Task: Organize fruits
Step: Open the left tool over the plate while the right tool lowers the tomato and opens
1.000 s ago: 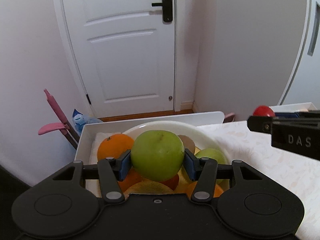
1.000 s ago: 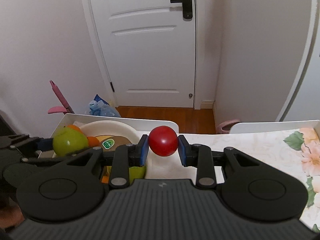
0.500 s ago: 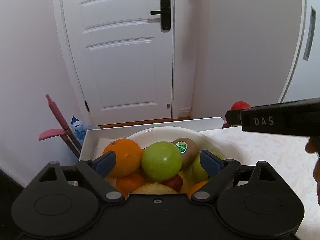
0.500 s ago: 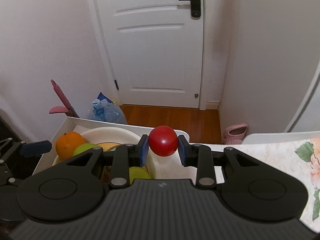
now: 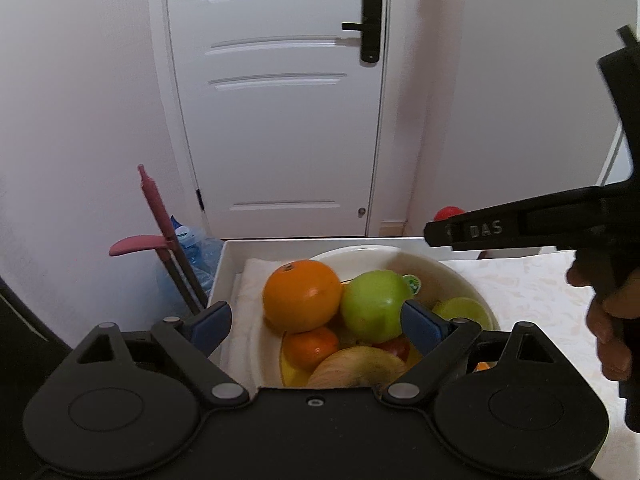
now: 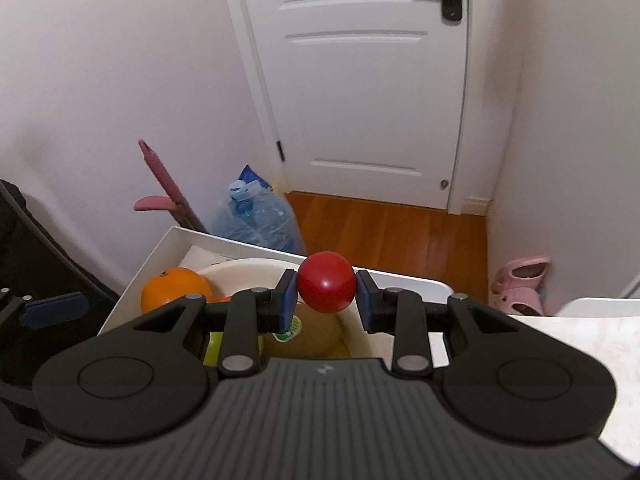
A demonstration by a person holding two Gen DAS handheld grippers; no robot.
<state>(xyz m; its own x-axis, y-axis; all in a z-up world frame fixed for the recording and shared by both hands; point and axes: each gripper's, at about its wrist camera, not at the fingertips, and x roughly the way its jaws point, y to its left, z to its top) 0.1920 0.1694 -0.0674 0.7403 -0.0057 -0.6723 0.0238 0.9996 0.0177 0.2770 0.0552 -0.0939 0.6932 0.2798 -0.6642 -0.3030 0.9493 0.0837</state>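
Observation:
A white bowl in a white tray holds an orange, a green apple, a kiwi with a green sticker, a smaller orange and other fruit. My left gripper is open and empty, just in front of the bowl. My right gripper is shut on a red tomato, held above the bowl's far rim. In the left wrist view the right gripper's side and the tomato show at the right.
The tray sits at the edge of a floral tablecloth. Beyond are a white door, a wooden floor, a pink mop handle, a water bottle and pink slippers.
My left gripper opened and let the green apple down into the bowl, then drew back. My right gripper moved left over the bowl with the tomato.

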